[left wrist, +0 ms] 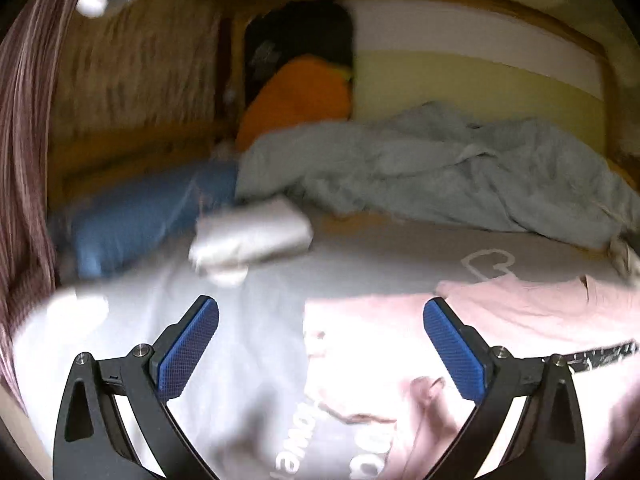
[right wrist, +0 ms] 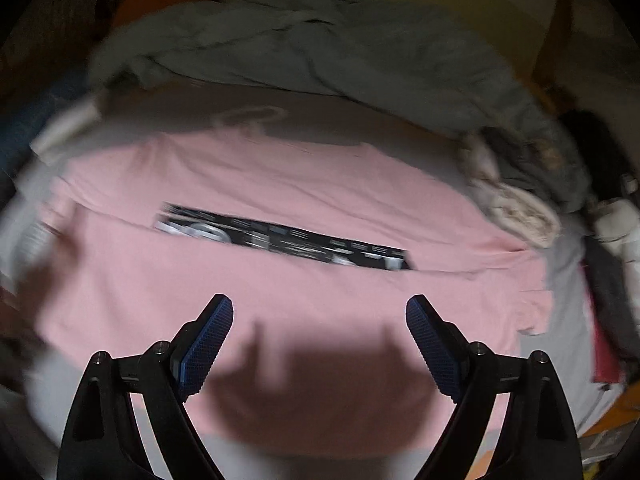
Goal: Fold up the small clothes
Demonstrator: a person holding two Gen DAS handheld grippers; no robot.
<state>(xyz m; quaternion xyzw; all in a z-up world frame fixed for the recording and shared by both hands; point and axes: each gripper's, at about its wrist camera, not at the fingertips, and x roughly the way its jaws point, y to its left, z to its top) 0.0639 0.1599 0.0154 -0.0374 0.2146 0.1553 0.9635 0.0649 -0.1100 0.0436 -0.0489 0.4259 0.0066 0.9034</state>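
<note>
Bedding fills both views: a bed point(left wrist: 400, 248) covered by a smooth pale grey sheet printed with large white letters and a white outline shape. Along its far side lies a rumpled grey-green duvet point(left wrist: 440, 168), soft and heavily creased, bunched into a long ridge. Behind it stands a pale yellow and white wall panel point(left wrist: 480, 80) framed in wood. At the far left, in the left wrist view, an orange cushion point(left wrist: 300, 96) leans against something dark, with a blue pillow point(left wrist: 136, 220) lying below it.

Spread flat on the sheet is the pink shirt point(right wrist: 280, 184), thin smooth cotton, folded across so that a straight fold edge runs from left to right. A narrow black strip point(right wrist: 280, 238) with white print shows just along that edge. In the right wrist view the shirt lies directly below and beyond the right claw point(right wrist: 319, 312), whose blue ribbed pads stand wide apart with nothing between them; its shadow falls on the near part of the shirt. In the left wrist view the left claw point(left wrist: 321, 312) is also spread wide and empty, with the shirt's left end under its right finger and bare sheet under the other.

A small folded white cloth point(left wrist: 252, 236), blurred, rests on the sheet beyond the left claw. A crumpled pile of pale clothes point(right wrist: 516, 200) sits at the shirt's far right.
</note>
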